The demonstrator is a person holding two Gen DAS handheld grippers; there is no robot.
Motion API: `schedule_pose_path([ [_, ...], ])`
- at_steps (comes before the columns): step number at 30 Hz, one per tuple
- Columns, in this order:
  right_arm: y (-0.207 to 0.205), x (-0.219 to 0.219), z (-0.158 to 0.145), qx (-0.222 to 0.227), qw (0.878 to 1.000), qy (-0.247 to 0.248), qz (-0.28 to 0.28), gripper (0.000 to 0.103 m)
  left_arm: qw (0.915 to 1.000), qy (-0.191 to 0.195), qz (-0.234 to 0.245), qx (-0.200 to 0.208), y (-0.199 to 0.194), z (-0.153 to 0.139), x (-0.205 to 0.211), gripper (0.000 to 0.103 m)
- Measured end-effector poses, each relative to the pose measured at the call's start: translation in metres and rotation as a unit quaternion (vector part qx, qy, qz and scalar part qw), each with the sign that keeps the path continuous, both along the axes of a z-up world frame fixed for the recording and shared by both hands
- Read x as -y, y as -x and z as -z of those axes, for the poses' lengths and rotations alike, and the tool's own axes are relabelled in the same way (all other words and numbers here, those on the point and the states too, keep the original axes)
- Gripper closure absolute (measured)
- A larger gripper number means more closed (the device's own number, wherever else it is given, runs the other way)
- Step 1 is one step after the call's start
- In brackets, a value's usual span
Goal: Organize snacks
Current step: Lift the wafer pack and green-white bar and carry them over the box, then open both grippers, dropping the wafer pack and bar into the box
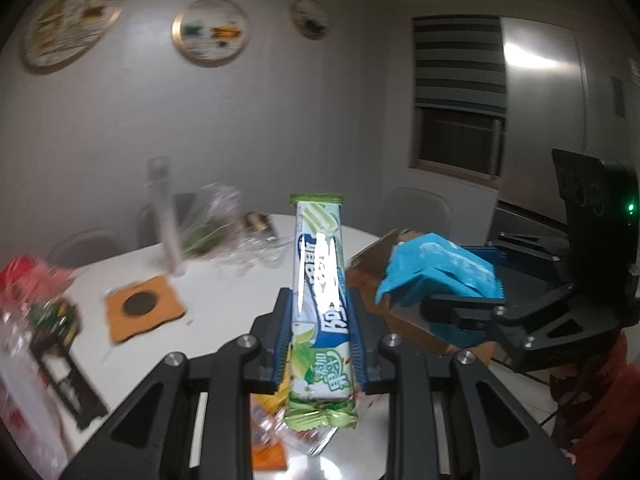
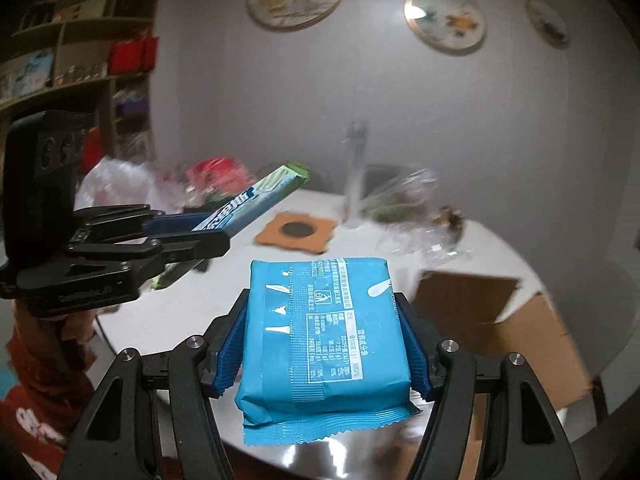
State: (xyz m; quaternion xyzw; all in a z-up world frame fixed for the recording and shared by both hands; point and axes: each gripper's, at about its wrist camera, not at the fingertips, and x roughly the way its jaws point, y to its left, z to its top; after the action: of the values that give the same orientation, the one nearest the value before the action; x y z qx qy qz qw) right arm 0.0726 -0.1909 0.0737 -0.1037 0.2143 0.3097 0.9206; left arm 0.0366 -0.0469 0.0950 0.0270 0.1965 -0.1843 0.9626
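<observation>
My left gripper (image 1: 320,304) is shut on a long green and blue snack bar (image 1: 320,296) and holds it up above the white table (image 1: 224,300). The bar also shows in the right wrist view (image 2: 256,196), held by the left gripper (image 2: 208,236) at the left. My right gripper (image 2: 324,308) is shut on a blue snack packet (image 2: 324,332), label side up, above the table. In the left wrist view the right gripper (image 1: 452,304) holds the blue packet (image 1: 436,268) over an open cardboard box (image 1: 400,308).
The cardboard box (image 2: 500,320) stands at the table's right edge. An orange coaster (image 2: 296,232), a tall clear vase (image 2: 354,172), crinkled clear wrapping (image 2: 404,208) and red bags (image 1: 28,284) sit on the table. More snack wrappers (image 1: 276,432) lie below the left gripper.
</observation>
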Motion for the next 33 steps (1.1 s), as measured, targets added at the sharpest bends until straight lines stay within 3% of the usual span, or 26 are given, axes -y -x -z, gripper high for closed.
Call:
schedule_pose_path([
  [8, -0.019, 0.067, -0.001, -0.008, 0.997, -0.015, 0.077, 0.04, 0.9962, -0.003, 0.082, -0.028, -0.054, -0.014, 0.076, 0.08],
  [16, -0.06, 0.101, 0.033, -0.061, 0.992, -0.018, 0.106, 0.04, 0.9876, -0.056, 0.117, -0.088, -0.106, 0.007, 0.149, 0.08],
  [23, -0.092, 0.121, 0.058, -0.103, 0.989, -0.007, 0.106, 0.04, 0.9769, -0.098, 0.132, -0.136, -0.14, 0.027, 0.176, 0.08],
  [33, -0.125, 0.11, 0.085, -0.149, 0.983, 0.067, 0.079, 0.039, 0.9634, -0.137, 0.129, -0.191, -0.173, 0.052, 0.193, 0.079],
])
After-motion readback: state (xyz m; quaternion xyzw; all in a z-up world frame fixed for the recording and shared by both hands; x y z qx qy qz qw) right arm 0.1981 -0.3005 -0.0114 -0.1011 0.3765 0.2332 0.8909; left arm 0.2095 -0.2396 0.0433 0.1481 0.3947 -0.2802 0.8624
